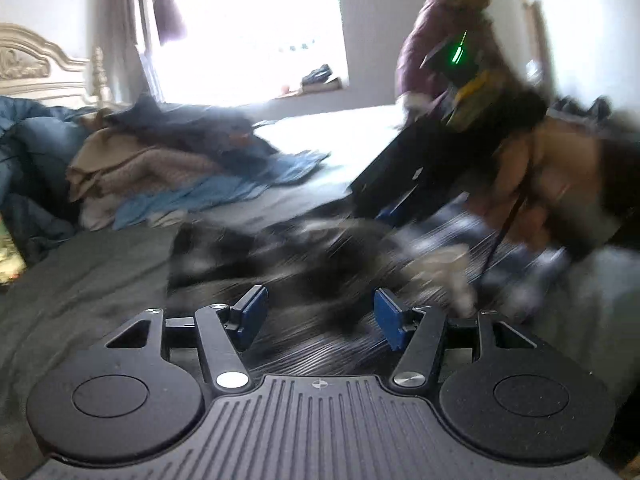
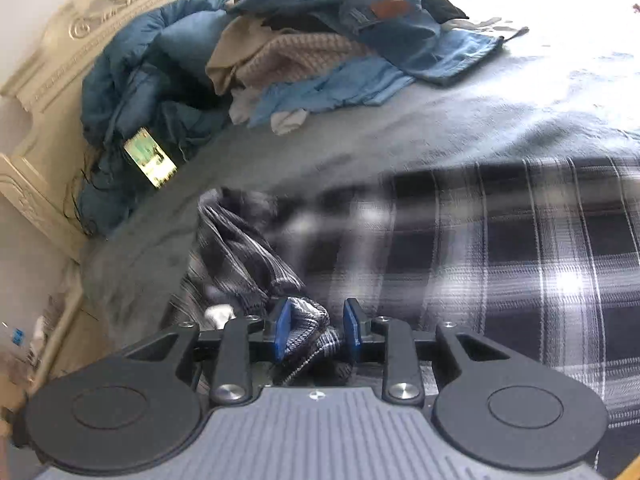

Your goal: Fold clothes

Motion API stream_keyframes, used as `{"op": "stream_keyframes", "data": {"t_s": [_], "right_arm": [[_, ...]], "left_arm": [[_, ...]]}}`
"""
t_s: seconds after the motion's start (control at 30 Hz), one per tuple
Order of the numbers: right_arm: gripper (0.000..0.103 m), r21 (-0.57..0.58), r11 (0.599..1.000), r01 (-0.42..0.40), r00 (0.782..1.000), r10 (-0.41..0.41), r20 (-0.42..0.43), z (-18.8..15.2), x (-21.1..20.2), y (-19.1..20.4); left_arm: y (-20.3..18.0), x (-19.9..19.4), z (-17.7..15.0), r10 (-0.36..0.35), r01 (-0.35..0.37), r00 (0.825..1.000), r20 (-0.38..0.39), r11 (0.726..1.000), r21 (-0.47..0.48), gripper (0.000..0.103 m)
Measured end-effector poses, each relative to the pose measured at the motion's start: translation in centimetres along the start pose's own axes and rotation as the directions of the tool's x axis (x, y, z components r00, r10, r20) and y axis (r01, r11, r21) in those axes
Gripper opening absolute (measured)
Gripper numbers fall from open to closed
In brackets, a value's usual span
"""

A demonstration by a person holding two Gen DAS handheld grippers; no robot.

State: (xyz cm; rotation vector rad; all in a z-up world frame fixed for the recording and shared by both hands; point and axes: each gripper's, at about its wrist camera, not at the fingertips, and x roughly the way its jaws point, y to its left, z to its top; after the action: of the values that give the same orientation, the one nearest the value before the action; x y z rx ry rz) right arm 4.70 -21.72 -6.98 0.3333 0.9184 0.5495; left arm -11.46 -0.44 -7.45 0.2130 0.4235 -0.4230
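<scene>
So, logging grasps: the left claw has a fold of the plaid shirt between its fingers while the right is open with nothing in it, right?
Sides swapped. The right wrist view shows the right claw around a fold of the plaid shirt; the left wrist view shows the left claw open, holding nothing.

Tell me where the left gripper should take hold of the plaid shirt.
Grip the plaid shirt at an outer edge or corner away from the bunched sleeve already between the right gripper jaws. Bring the open left gripper in low from the shirt's side; the body lies flat on the bed, so only edges offer a pinch.
</scene>
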Motion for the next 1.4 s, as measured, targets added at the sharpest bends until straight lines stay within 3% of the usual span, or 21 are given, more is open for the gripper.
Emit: {"op": "stream_keyframes", "data": {"t_s": [0.07, 0.23, 0.37, 0.4, 0.53, 0.83, 1.0, 1.1, 1.3, 1.4], "right_arm": [[0.019, -0.005, 1.0, -0.019, 1.0, 0.019, 0.003, 0.0, -0.6, 0.0], [0.02, -0.073, 0.996, 0.042, 0.999, -0.042, 0.001, 0.1, -1.2, 0.8], [0.033, 0.06, 0.998, -0.018, 1.0, 0.019, -0.01, 0.5, -2.5, -1.0], [0.044, 0.096, 0.994, -0.043, 0.999, 0.045, -0.013, 0.5, -2.9, -1.5], [0.061, 0.186, 0.979, -0.088, 0.992, 0.102, -0.071, 0.0, -2.6, -2.6], [0.072, 0.255, 0.951, -0.173, 0.961, 0.219, -0.167, -0.5, -0.9, -2.2], [0.077, 0.243, 0.954, -0.172, 0.956, 0.221, -0.191, -0.8, 0.3, -1.3], [0.076, 0.237, 0.955, -0.178, 0.955, 0.226, -0.191, -0.9, 0.9, -0.8], [0.059, 0.157, 0.974, -0.161, 0.959, 0.192, -0.209, -1.8, 1.0, 0.3], [0.041, 0.122, 0.984, -0.132, 0.967, 0.155, -0.201, -2.4, 1.1, 0.7]], "left_arm": [[-0.7, 0.1, 0.4, -0.054, 0.054, 0.998, 0.011, 0.999, 0.007, 0.059], [-2.7, 2.6, -0.4, -0.167, 0.174, 0.982, -0.085, 0.981, 0.087, 0.057], [-3.8, 2.7, -1.8, -0.169, 0.187, 0.979, -0.115, 0.967, 0.173, 0.057], [-3.8, 2.6, -1.9, -0.171, 0.19, 0.979, -0.114, 0.966, 0.178, 0.057], [-3.4, 2.6, -2.1, -0.187, 0.203, 0.976, -0.11, 0.965, 0.165, 0.058], [-3.3, 2.4, -2.5, -0.195, 0.206, 0.977, -0.083, 0.965, 0.16, 0.058], [-3.1, 2.3, -2.7, -0.205, 0.213, 0.977, -0.066, 0.966, 0.146, 0.058], [-3.1, 2.1, -2.9, -0.209, 0.216, 0.976, -0.058, 0.967, 0.138, 0.058], [-3.0, 1.8, -3.0, -0.217, 0.222, 0.975, -0.049, 0.968, 0.116, 0.058], [-3.0, 1.9, -2.9, -0.215, 0.219, 0.976, -0.045, 0.97, 0.103, 0.058]]}}
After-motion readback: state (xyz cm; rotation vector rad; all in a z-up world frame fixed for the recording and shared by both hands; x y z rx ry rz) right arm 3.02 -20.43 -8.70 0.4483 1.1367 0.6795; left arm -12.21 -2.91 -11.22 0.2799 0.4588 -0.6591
